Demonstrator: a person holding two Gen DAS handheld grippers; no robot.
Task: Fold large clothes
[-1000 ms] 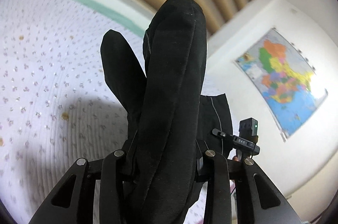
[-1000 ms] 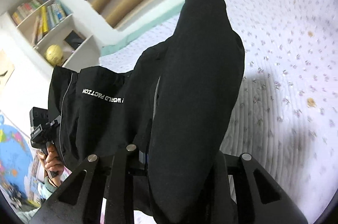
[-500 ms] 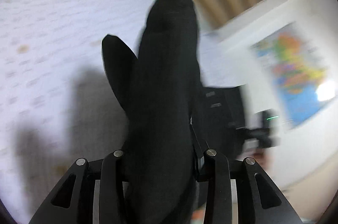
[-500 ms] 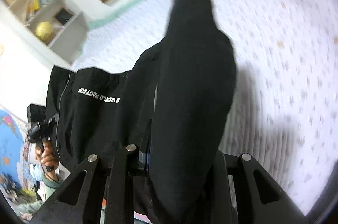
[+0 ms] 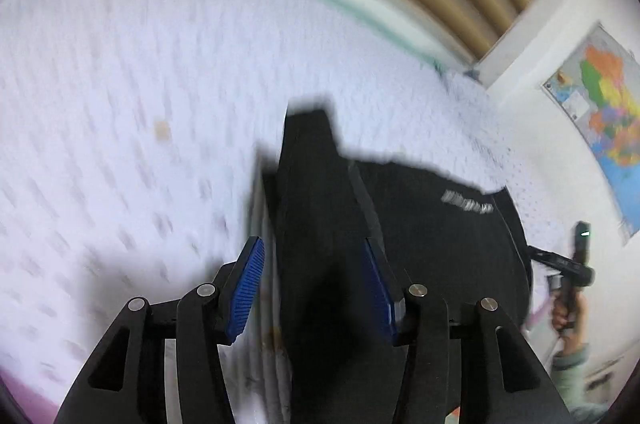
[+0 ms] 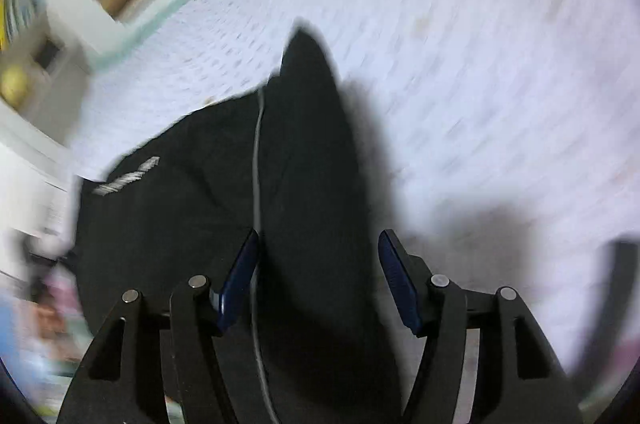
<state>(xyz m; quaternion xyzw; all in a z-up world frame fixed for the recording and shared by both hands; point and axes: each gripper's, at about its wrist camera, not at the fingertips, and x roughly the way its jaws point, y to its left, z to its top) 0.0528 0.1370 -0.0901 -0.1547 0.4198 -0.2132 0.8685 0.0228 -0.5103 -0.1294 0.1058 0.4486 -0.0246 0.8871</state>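
**Both grippers let go as the garment comes down onto the bed**

Lowered since a second ago, the black garment no longer stands up in front of each camera as a raised bundle; it now lies spread on the white quilted bed, its printed white lettering showing on the flat part. Both views are blurred by motion, so finer folds cannot be read.

Left gripper: its jaws are opening, the blue pads now bared where cloth hid them before. A ridge of black fabric runs between them; the left pad stands clear of it, while the right pad sits against its edge, no longer squeezing.

Right gripper: its jaws are opening too, released, with a fabric ridge between them and a gap at the right pad. A thin pale cord or seam runs along the cloth by the left pad.

Judging by this, one fold has just been laid down and dropped. Next would likely come pulling both tools clear without dragging the fabric, then choosing fresh edges.
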